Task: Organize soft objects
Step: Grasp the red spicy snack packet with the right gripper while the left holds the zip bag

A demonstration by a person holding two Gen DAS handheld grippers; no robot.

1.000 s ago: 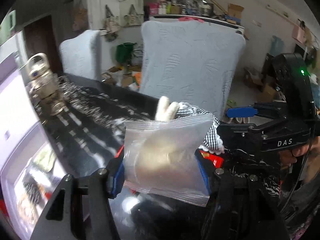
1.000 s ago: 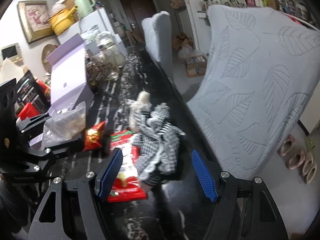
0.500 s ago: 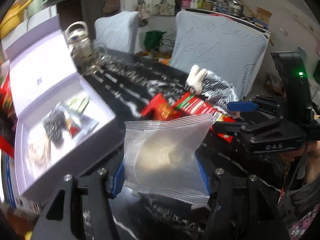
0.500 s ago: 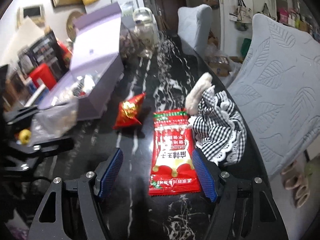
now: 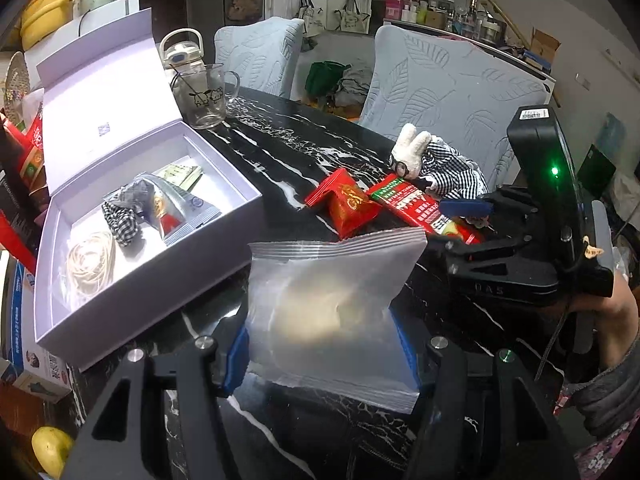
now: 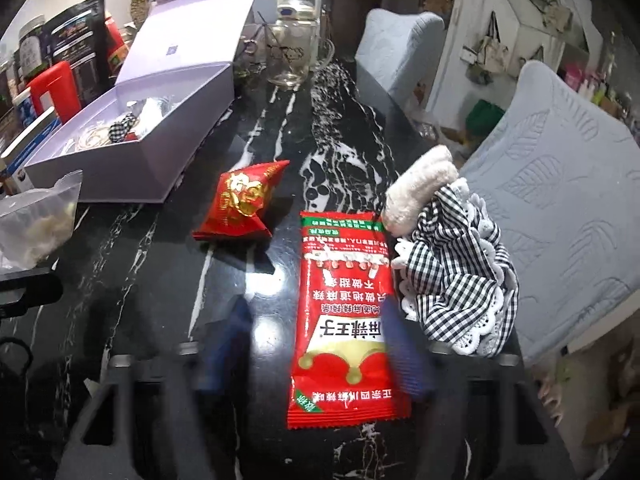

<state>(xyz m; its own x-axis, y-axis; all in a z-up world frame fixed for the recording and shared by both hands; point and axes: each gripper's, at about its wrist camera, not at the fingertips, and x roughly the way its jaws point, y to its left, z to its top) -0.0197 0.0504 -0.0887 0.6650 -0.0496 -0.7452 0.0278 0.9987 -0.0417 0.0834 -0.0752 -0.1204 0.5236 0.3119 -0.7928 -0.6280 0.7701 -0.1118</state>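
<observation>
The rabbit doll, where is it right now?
In the right wrist view the rabbit doll lies on the black table, at its right edge, touching the long red packet and in front of the grey chair.

Right gripper (image 6: 320,344) fingers (image 6: 228,344) motion-blurred in right wrist view; contact with red packet (image 6: 344,320) cannot be told. Zip bag (image 5: 332,312) contents frosted over: a pale lump, unidentifiable. Bag hides the table (image 5: 280,152) behind it. Box (image 5: 236,232) contents partly overlapped; labels too small to read.
</observation>
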